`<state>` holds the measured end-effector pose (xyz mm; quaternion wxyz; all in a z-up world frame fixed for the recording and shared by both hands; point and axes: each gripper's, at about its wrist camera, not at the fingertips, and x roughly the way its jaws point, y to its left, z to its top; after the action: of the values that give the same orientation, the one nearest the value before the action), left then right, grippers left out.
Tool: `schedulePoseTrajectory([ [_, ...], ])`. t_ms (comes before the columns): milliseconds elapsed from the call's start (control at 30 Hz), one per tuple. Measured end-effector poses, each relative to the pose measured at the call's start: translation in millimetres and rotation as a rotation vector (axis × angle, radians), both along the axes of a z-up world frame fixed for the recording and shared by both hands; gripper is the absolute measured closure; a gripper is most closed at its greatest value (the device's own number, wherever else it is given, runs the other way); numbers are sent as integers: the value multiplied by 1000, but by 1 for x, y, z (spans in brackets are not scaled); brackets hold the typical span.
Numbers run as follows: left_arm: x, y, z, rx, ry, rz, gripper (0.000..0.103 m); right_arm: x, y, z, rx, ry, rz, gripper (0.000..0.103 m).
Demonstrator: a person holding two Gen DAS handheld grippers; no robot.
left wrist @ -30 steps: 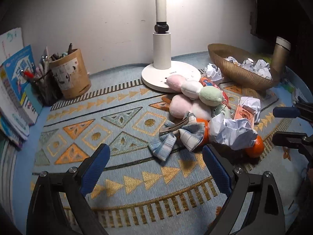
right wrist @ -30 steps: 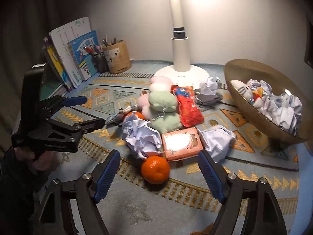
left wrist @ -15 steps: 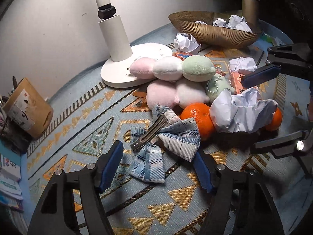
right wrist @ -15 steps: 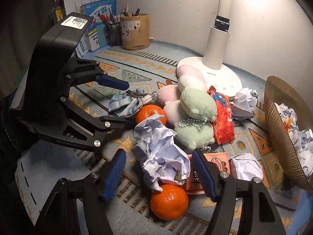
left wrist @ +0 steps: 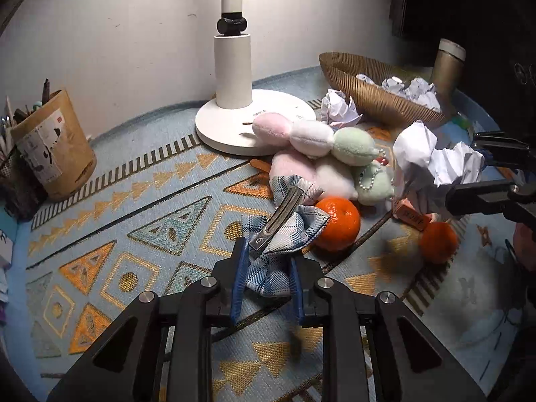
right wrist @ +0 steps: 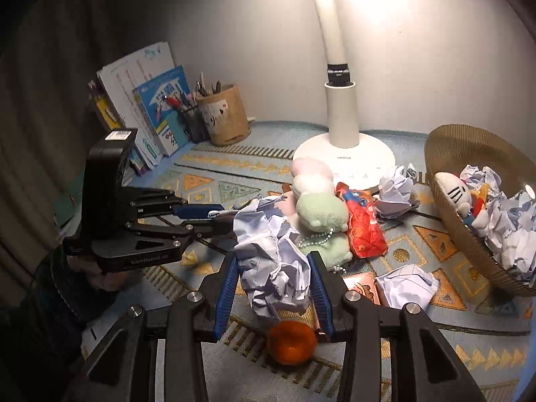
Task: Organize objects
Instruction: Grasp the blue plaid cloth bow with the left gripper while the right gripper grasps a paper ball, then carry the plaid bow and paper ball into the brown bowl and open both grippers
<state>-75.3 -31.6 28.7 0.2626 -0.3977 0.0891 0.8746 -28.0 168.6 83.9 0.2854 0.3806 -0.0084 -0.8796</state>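
Crumpled white paper ball, the larger item, sits raised off the patterned blue-and-orange woven mat between the closing jaws of the right gripper, pads at its sides; judged light and crushable, best held across its bulk. Blue plaid fabric bow with metal hair clip is pinched by its near lobe in the left gripper, beside an orange tangerine; soft and floppy, probably steadier gripped at the stiff clip.

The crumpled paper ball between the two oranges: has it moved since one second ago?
Yes. The crumpled paper ball has been lifted off the rug, now above the orange it rested beside, with the right gripper closing on it.
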Motion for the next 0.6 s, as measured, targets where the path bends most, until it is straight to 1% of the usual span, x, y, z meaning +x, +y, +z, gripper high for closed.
schedulePoseTrajectory([
  [67, 12, -6, 13, 62, 5, 8, 83, 10, 15, 16, -33, 22, -29, 62],
  [133, 28, -8, 26, 103, 24, 9, 83, 30, 29, 30, -24, 53, -61, 62],
  [200, 45, -8, 36, 141, 34, 9, 83, 43, 37, 34, 48, 68, -103, 61],
  [267, 65, -5, 41, 160, 43, 18, 83, 56, 47, 28, 137, 57, -156, 61],
  [300, 74, -1, 43, 160, 45, 23, 83, 60, 53, 22, 166, 43, -176, 61],
  [367, 91, 10, 42, 150, 40, 32, 83, 66, 70, 6, 188, -6, -215, 61],
  [433, 103, 22, 36, 118, 32, 61, 83, 71, 85, -10, 202, -48, -261, 61],
  [533, 110, 39, 20, 47, 23, 135, 83, 69, 96, -33, 280, -97, -353, 61],
  [600, 107, 46, 7, 27, -17, 185, 83, 68, 103, -42, 258, -126, -366, 61],
])
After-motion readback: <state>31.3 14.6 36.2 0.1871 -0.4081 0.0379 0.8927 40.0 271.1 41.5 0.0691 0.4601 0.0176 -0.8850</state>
